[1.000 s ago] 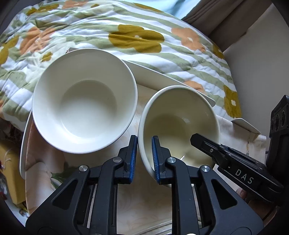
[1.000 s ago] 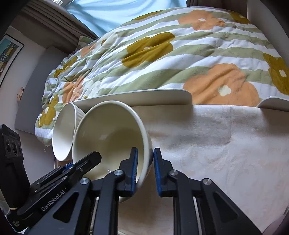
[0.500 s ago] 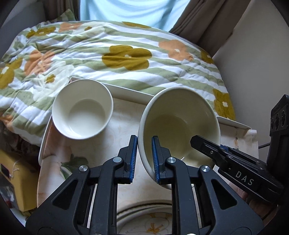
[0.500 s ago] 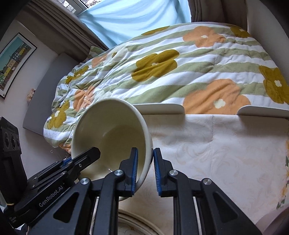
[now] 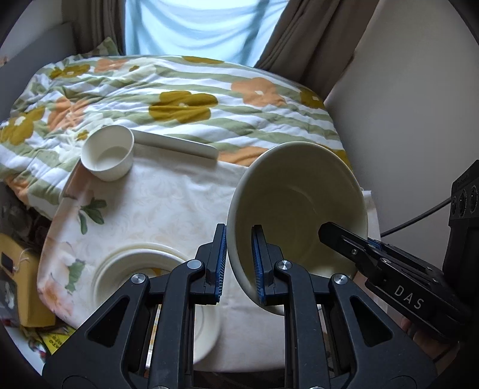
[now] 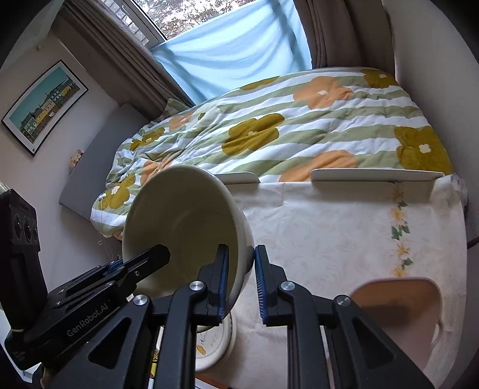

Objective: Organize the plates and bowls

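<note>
You've got the big bowl (image 5: pixel 302 206) pinched by both grippers, left (image 5: pixel 238 263) and right (image 6: pixel 241 282), each on its rim (tilted, up off the table (image 5: pixel 167 206)). Small bowl (image 5: pixel 108 156) sits near the far edge.

Large cream ceramic bowl (image 5: pixel 299 203), glossy, smooth; small white ceramic bowl (image 5: pixel 107 157), satin; cream damask tablecloth (image 5: pixel 167 209), matt woven; floral quilted cotton bedspread (image 5: pixel 179 98), soft, puckered.

Home bedroom; bed covered by a quilt (image 6: pixel 299 131) striped green and white with orange and mustard flowers; brown curtains (image 6: pixel 119 57) drawn back from a window (image 6: pixel 167 18) hung with pale blue cloth; framed picture (image 6: pixel 45 104) of coloured houses on the wall; low table under a floral cloth (image 6: pixel 344 227).
</note>
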Motion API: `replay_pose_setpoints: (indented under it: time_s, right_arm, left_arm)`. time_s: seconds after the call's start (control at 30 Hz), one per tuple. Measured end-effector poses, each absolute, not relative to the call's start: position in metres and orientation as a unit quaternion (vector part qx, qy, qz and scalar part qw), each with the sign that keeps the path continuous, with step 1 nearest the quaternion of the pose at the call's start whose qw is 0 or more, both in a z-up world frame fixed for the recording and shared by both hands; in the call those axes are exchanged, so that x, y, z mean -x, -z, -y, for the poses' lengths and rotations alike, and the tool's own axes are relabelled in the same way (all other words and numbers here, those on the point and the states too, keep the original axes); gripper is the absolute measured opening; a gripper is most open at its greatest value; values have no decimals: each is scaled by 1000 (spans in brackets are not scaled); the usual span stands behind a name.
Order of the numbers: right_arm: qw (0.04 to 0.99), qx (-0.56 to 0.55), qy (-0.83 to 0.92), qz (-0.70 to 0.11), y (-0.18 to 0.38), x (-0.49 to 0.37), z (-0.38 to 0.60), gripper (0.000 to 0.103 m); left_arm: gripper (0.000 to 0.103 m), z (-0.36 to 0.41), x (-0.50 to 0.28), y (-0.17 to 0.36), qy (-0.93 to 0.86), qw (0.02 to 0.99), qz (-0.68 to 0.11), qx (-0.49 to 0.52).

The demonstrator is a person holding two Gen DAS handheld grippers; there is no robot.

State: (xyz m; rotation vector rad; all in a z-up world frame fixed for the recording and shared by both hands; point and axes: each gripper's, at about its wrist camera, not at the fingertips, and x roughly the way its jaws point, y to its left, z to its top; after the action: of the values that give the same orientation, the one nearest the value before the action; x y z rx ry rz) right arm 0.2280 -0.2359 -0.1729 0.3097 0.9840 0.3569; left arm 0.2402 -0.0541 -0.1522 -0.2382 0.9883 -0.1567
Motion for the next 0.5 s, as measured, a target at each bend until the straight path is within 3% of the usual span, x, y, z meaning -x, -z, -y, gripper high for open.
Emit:
replay_pose_setpoints:
  time_s: [0.23,0.5]
  right_arm:
    - [856,-157,-129,-476,178,-191,301,16]
    - [843,-187,-59,-501,211,-170,358,16]
  left_arm:
    - [14,127,-220,156,124,857,-491,97]
    - [14,201,-227,196,199,815,-544,28]
